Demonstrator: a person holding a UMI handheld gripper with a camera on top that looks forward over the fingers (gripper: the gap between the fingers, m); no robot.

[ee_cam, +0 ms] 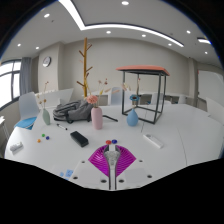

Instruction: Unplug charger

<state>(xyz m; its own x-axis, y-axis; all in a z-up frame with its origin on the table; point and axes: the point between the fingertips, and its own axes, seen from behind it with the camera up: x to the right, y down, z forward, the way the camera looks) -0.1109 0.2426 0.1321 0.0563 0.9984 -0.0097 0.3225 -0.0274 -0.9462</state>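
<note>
My gripper (111, 152) is low over the white table (180, 135), its magenta pads (101, 160) pressed together with nothing visible between them. Just ahead of the fingertips lie two small round things, one red and one blue (109, 142). A white oblong block (152, 140), possibly the charger or a power strip, lies on the table ahead and to the right of the fingers. A black oblong device (78, 138) lies ahead to the left. I cannot make out a cable or a plug.
A pink bottle (97, 116), a blue vase (132, 118), a grey bag (68, 110) and a green bottle (46, 118) stand farther back on the table. Beyond are a wooden coat stand (85, 65) and a black-framed, orange-topped stand (145, 72).
</note>
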